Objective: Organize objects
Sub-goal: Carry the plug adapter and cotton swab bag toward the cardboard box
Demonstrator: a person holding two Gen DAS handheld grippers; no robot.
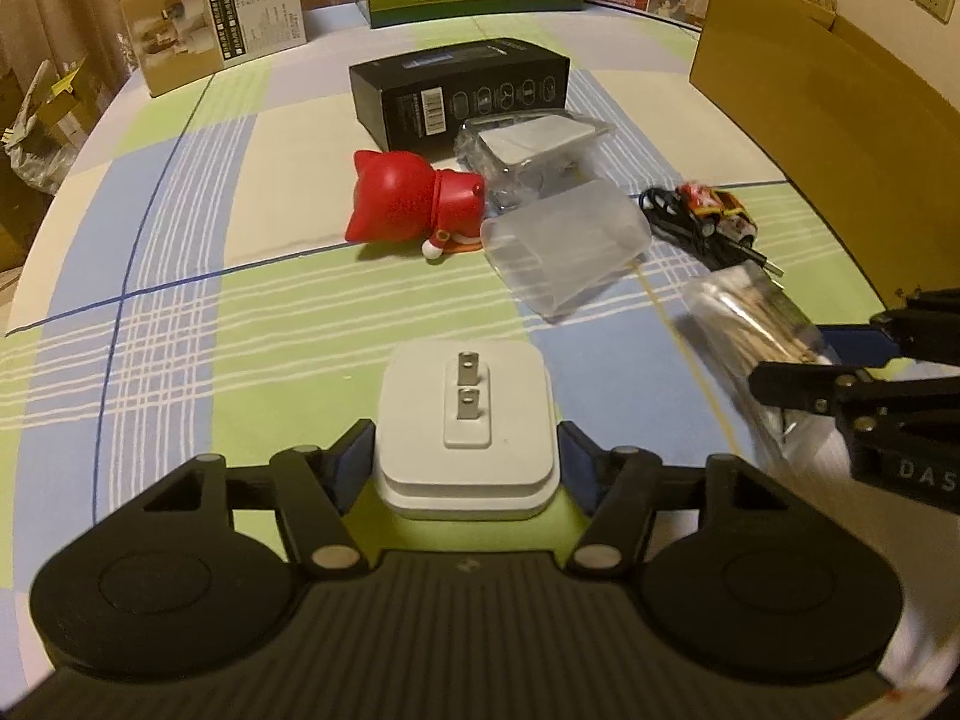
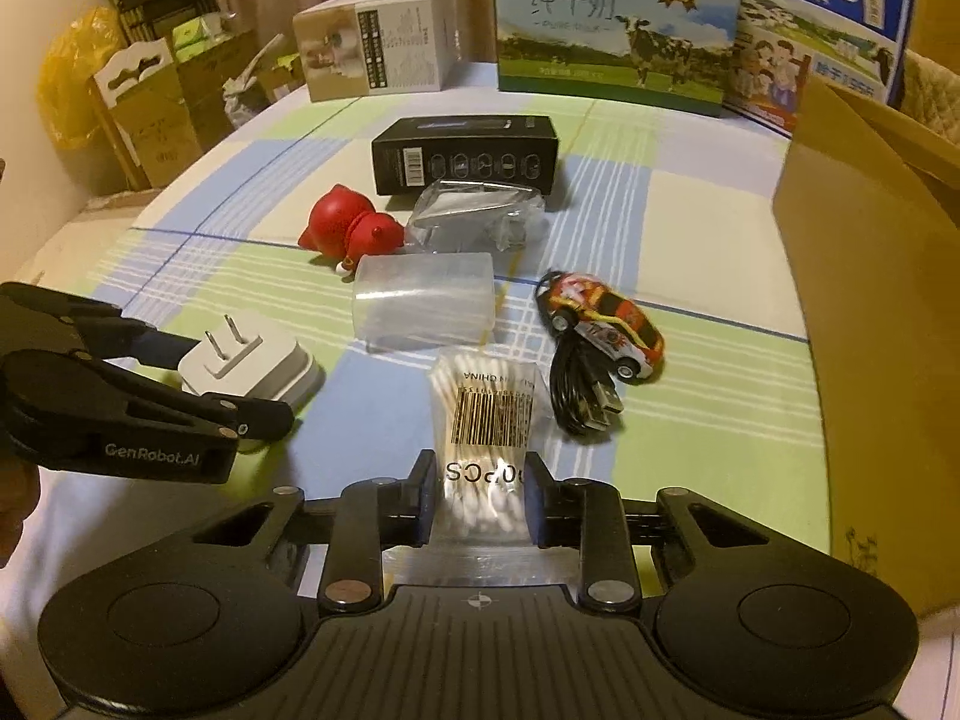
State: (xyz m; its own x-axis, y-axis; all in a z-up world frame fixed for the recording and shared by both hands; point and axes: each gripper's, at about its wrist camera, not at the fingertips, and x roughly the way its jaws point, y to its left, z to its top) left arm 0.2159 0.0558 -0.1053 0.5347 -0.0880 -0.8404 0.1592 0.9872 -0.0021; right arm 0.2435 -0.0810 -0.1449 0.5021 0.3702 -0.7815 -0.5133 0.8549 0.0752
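Between my left gripper's [image 1: 465, 456] fingers sits the charger [image 1: 465, 420], prongs up, pads flanking its sides; I cannot tell whether they press or merely stand alongside. It looks a hard, smooth block of some weight, so I judge the flat sides the right hold, low on the body.

My right gripper [image 2: 478, 501] is narrowed onto the swab bag [image 2: 486, 420], pads pinching its near end. That bag should be light, soft and slippery film; I'd expect it to sag beyond the fingers, so a mid-bag hold would be steadier.

Just past the right fingertips lie the cable [image 2: 585, 387] and the toy car [image 2: 606, 321] touching it, slightly right. Ahead sits the frosted tub [image 2: 423, 303] on its side; nothing shows inside it. Beyond are the red figure [image 2: 354, 228], a crinkled clear pack [image 2: 474, 213] and the black box [image 2: 465, 150]. The open carton [image 2: 864, 276] stands far right of the fingers; its inside is hidden.
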